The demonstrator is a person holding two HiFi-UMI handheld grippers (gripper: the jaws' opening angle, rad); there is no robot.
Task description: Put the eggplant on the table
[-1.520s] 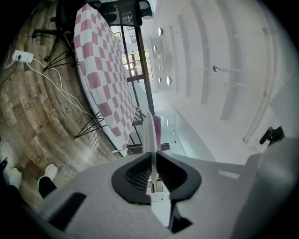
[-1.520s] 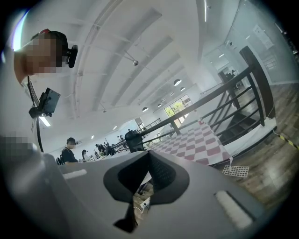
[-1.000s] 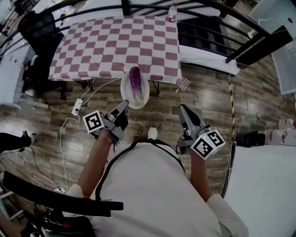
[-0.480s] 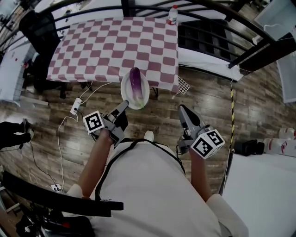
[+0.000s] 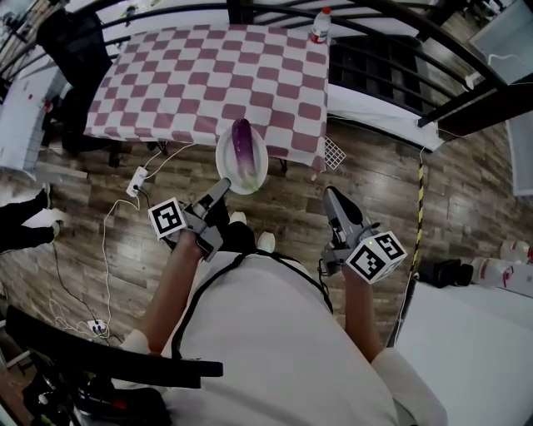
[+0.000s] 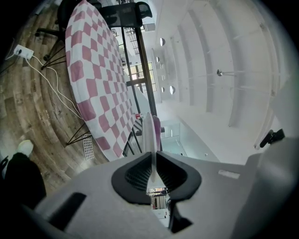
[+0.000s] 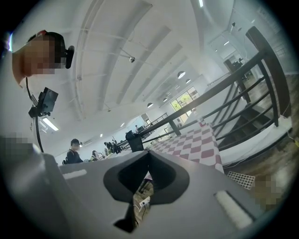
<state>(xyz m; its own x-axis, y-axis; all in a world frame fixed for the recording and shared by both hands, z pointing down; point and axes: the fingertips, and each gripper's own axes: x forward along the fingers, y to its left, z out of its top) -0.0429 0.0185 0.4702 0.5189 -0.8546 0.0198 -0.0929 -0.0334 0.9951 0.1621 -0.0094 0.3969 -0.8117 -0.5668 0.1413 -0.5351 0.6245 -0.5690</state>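
A purple eggplant (image 5: 242, 148) lies on a white plate (image 5: 254, 176), held just over the near edge of the table with the red-and-white checked cloth (image 5: 191, 79). My left gripper (image 5: 222, 185) is shut on the plate's near rim. In the left gripper view the plate (image 6: 148, 133) stands edge-on between the pads, with the eggplant (image 6: 157, 127) behind it and the checked table (image 6: 93, 79) to the left. My right gripper (image 5: 331, 196) hangs over the wood floor to the right of the plate. Its jaws meet with nothing between them (image 7: 148, 153).
A plastic bottle (image 5: 320, 25) stands at the table's far right corner. Black railings (image 5: 391, 50) run behind and to the right. A power strip (image 5: 137, 179) and cables lie on the floor at left, a white grid (image 5: 333, 153) by the table leg.
The person has stepped toward the table. The plate with the eggplant now overlaps the table's near edge. Both grippers keep their grip and pose.
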